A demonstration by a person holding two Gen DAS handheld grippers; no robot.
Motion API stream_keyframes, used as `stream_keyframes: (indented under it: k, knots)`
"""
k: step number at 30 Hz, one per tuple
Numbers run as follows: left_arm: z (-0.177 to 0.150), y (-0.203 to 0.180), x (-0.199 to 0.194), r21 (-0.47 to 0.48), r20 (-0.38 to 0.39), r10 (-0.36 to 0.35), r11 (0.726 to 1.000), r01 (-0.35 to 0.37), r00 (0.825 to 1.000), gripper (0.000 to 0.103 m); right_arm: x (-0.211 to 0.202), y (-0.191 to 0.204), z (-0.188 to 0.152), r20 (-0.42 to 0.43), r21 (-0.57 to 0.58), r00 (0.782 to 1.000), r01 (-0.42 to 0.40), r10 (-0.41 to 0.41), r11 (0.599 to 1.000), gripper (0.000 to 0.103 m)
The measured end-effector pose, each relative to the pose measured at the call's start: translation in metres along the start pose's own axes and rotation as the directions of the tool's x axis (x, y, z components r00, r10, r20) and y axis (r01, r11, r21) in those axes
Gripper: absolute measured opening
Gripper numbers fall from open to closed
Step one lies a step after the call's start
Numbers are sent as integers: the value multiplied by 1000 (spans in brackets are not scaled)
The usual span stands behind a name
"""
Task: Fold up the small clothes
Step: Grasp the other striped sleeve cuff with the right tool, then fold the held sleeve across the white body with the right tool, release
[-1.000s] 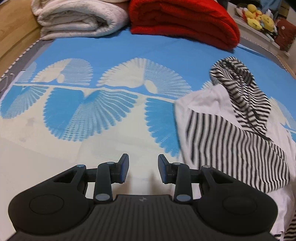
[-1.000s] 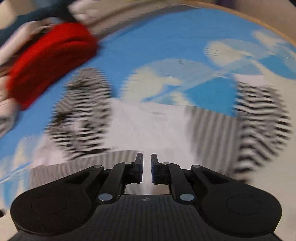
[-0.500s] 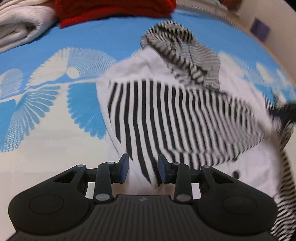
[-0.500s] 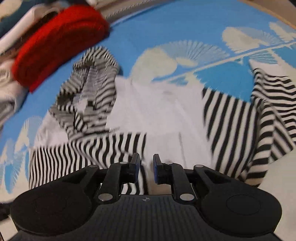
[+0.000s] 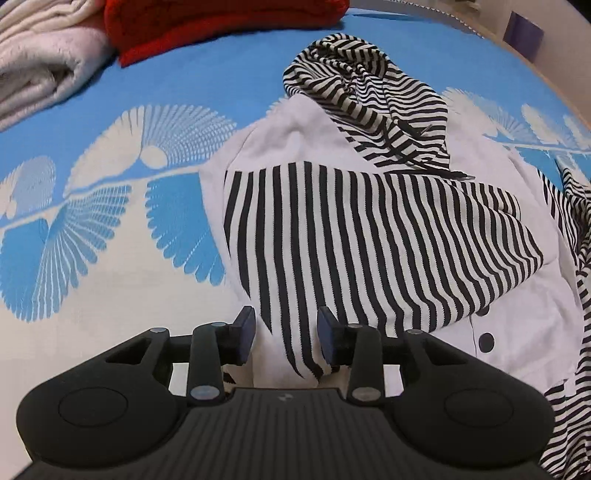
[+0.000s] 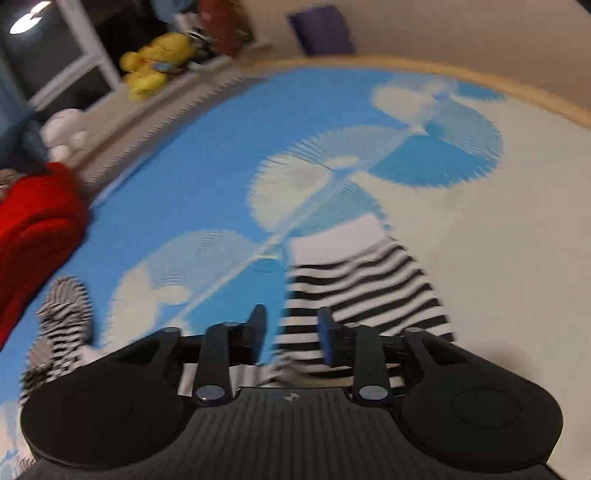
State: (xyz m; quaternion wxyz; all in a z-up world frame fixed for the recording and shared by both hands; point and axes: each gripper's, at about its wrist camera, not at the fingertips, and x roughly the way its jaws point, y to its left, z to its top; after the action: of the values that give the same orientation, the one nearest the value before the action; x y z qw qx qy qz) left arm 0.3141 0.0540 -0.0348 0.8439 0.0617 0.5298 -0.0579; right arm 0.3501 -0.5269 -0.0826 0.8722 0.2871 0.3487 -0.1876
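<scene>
The hoodie (image 5: 369, 229) lies on the bed (image 5: 110, 206), one striped sleeve already folded across its white body. The left gripper (image 5: 284, 334) hovers over that sleeve, jaws opening, pinching nothing. The right gripper (image 6: 291, 334) is opening over the other sleeve (image 6: 354, 284), apparently about to grip it; next it must close on that cloth and fold it inward.

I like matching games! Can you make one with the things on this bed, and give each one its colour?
Things:
1. hood
2. folded blanket
3. soft toy
4. bedspread

Colours:
A. yellow
B. blue with pale fan shapes
C. black and white stripes
D. red

Right pairs: 1-C, 2-D, 3-A, 4-B.
</scene>
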Motion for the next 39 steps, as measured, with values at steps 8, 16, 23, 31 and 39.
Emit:
stream_keyframes:
  k: [8, 16, 23, 31, 39]
  knots:
    - [-3, 3, 15, 32, -38, 44, 999, -43, 998, 41, 56, 6, 5, -75, -38, 997, 4, -6, 999, 53]
    - [-3, 18, 11, 6, -27, 61, 998, -61, 998, 41, 83, 33, 0, -81, -170, 985, 136, -152, 976, 1]
    - [-1, 34, -3, -36, 5, 64, 997, -64, 998, 41, 24, 73, 13, 116, -142, 987, 123, -107, 982, 1]
    - [-1, 66, -24, -150, 45, 80, 986, -72, 996, 41, -116, 237, -84, 44, -512, 824, -468, 566, 721, 5]
    - [-3, 87, -35, -214, 49, 53, 976, -41, 997, 41, -100, 281, -236, -590, -519, 714, -693, 377, 500, 49]
